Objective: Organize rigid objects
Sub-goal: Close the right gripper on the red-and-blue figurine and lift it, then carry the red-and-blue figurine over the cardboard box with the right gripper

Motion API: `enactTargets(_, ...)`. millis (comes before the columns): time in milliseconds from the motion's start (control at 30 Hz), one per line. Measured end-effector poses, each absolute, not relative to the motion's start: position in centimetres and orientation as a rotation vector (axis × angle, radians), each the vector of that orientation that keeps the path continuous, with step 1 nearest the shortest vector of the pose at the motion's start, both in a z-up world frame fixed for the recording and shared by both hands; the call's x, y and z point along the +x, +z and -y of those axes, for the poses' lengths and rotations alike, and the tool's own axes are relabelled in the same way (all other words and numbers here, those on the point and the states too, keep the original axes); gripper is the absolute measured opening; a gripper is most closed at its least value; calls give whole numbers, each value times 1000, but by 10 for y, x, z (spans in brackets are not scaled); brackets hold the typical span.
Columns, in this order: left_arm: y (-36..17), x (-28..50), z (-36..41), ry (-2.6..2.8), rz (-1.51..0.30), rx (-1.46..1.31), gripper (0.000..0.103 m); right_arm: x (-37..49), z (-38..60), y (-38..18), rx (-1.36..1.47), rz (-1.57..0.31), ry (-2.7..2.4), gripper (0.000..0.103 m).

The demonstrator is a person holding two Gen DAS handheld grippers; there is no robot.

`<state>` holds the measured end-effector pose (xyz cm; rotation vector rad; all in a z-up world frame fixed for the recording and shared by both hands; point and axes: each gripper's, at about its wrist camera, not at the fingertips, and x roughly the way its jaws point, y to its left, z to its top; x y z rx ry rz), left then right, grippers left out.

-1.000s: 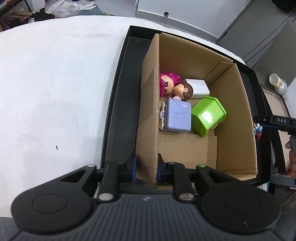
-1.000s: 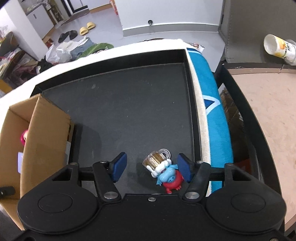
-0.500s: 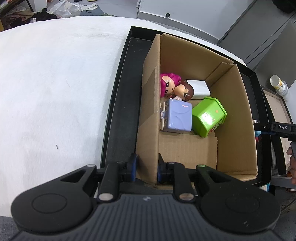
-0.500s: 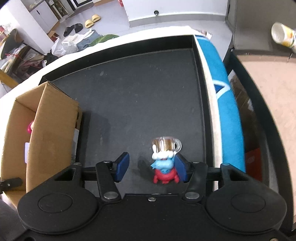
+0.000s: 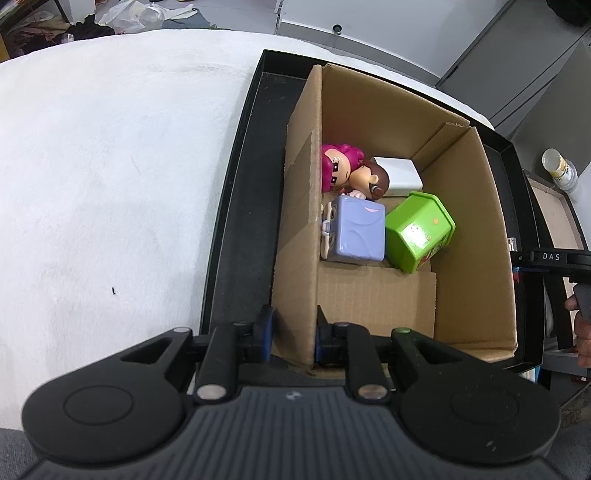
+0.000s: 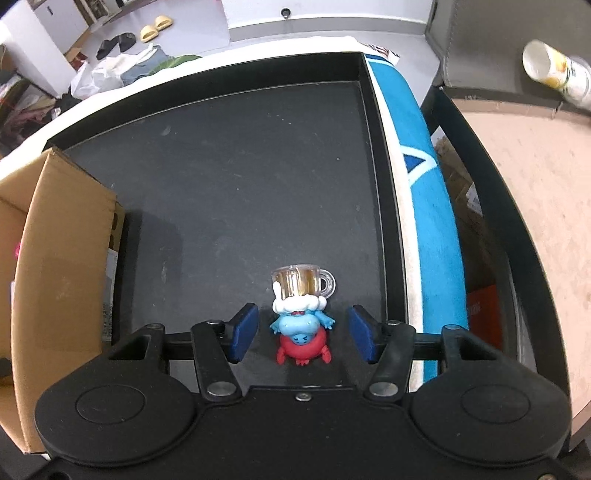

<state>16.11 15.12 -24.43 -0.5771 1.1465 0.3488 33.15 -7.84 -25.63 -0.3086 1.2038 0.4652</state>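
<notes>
1. Room: grey floor, white wall base and grey cabinets beyond the table; clothes, bags and slippers [image 6: 157, 26] strewn on the floor far ahead of the right gripper.
2. Surface: a white fuzzy table cover [image 5: 110, 184] fills the area left of and ahead of the left gripper. On it sits a black tray [image 6: 258, 166], dark matte bottom with a raised rim.
3. To the right of the right gripper, past the tray rim, a blue-and-white cloth [image 6: 424, 184]; further right a tan-topped side table [image 6: 517, 184] with a pale bottle [image 6: 554, 74] lying on it.
4. Cardboard box [image 5: 461, 221] stands in the tray, open top, directly ahead of the left gripper.
5. Left gripper [image 5: 291, 336]: clamped on the box's near-left wall, one pad outside, one inside.
6. In the box, ahead of the left gripper: pink-haired doll [image 5: 336, 170], brown-haired doll head [image 5: 373, 181] touching it, white block [image 5: 399, 175] behind, lilac toy case [image 5: 356, 234] and green toy box [image 5: 419, 230] side by side, touching.
7. Right gripper [image 6: 303, 334]: jaws apart, blue pads either side of a blue-and-red figurine [image 6: 303, 332], gap visible on both sides, not pressing. Jaws have just been closing.
8. Figurine lies on the tray bottom between the right fingers, with a tiny beer mug [image 6: 301, 282] at its far end, just ahead of the fingertips.
9. Box is well left of the right gripper.
</notes>
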Motion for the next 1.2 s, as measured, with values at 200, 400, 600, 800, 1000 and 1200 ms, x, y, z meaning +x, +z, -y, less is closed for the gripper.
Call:
enactTargets(200, -245, 160, -152, 344, -1143, -584, 20, 330, 74, -261, -341, -1202, 458, 56)
enactTargets(400, -246, 160, -153, 340, -1141, -589, 20, 323, 62, -261, -388, -1215, 429, 46)
enactTargets(600, -246, 159, -154, 334, -1137, -592, 20, 319, 59, -260, -395, -1214, 410, 39)
enactTargets(800, -246, 159, -155, 329, -1136, -597, 20, 312, 65, -253, -376, -1214, 397, 39)
enactTargets(1000, -246, 158, -155, 329, -1132, -598, 20, 300, 69, -236, -355, -1174, 409, 39)
enactTargets(1200, -246, 157, -155, 325, -1132, -598, 20, 289, 74, -222, -324, -1154, 405, 39)
